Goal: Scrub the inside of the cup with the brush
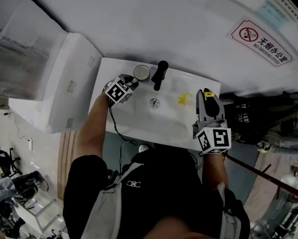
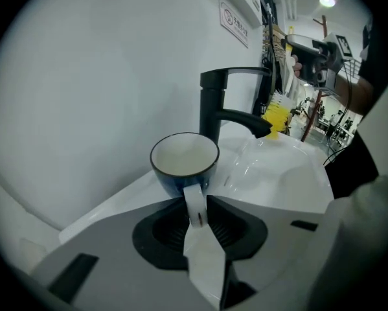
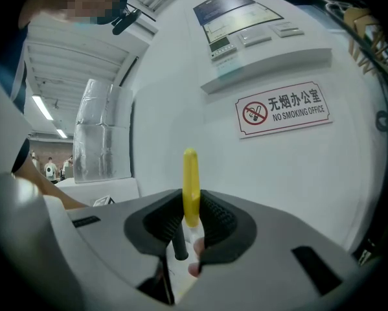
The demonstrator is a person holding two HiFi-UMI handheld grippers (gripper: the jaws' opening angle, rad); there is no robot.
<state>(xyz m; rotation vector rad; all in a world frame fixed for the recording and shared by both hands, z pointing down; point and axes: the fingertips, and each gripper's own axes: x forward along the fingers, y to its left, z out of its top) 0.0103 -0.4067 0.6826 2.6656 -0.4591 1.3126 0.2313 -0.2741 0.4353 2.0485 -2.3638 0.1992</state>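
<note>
Left gripper [image 2: 195, 206] pinched narrow on the cup [image 2: 184, 161] handle; cup upright on the sink [image 2: 278, 167] ledge, just beside the black faucet [image 2: 213, 102]; right gripper [image 3: 190, 216] at the sink's right side, clamped on the yellow brush [image 3: 190, 180].

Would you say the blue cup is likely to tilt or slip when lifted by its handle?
The cup looks glazed, so probably slippery and breakable. Held only by its thin handle, it may tilt. It seems empty, likely light.

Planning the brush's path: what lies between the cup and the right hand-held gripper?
Head view: the black faucet beside the cup, then a yellow item in the sink.
</note>
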